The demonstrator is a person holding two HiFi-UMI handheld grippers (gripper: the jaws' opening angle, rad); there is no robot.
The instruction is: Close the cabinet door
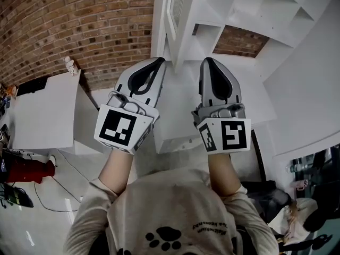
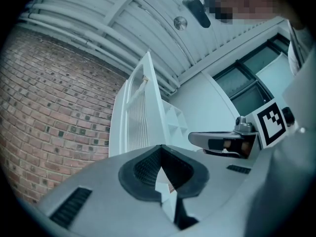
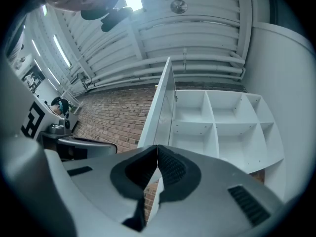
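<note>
A tall white cabinet [image 1: 249, 15] with open shelf compartments stands ahead against the brick wall. Its louvred door [image 1: 172, 12] is swung open and is seen edge-on in the head view. Both grippers are raised side by side in front of it, apart from the door. My left gripper [image 1: 159, 61] is shut with nothing between its pads and points at the door [image 2: 140, 112]. My right gripper [image 1: 207, 61] is also shut and empty. Beyond the right gripper [image 3: 157, 147] are the door's edge [image 3: 162, 107] and the shelves [image 3: 217, 127].
A brick wall [image 1: 79, 20] runs behind and to the left. A white box-like table [image 1: 42, 116] stands at the left, with a red object [image 1: 26, 170] and cables on the floor. A large white curved panel [image 1: 308, 89] fills the right side.
</note>
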